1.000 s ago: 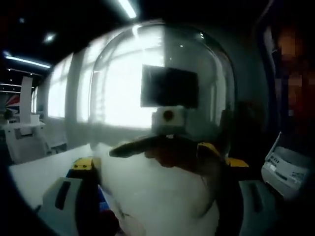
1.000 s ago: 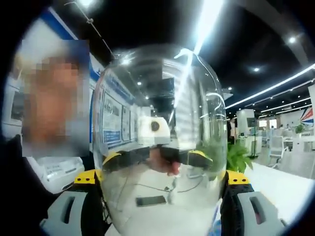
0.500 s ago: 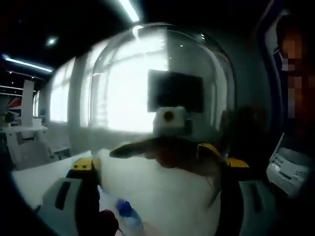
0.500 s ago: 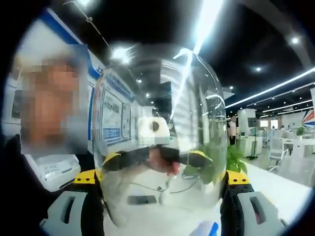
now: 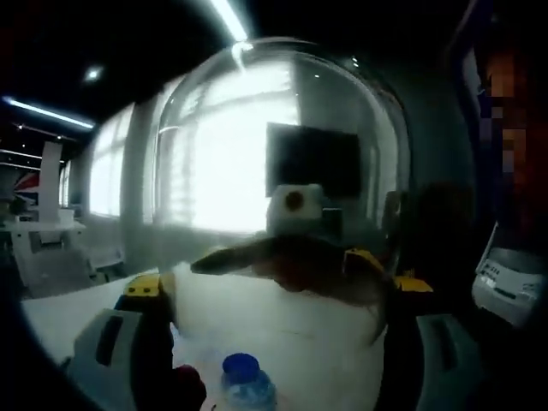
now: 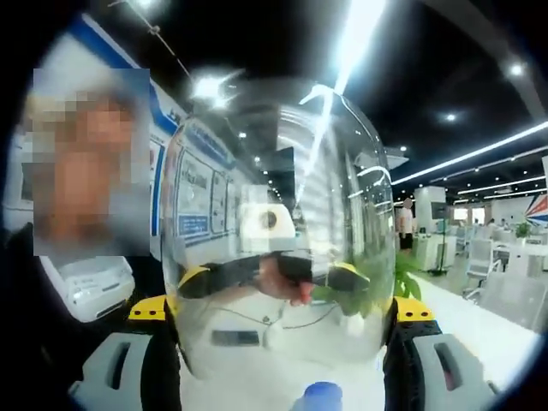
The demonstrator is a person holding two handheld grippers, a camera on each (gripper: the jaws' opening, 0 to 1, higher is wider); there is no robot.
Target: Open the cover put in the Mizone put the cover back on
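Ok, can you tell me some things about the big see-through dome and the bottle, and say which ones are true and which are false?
1. Both tongs hold the clear dome-shaped cover from opposite sides. True.
2. The bottle's cap is red. False: it is blue.
3. The cover stands on the white table. False: it is lifted, with the blue-capped bottle below its rim.
4. A green plant shows behind the cover in the right gripper view. True.
5. The cover is dark and solid. False: the bright windows show through it.
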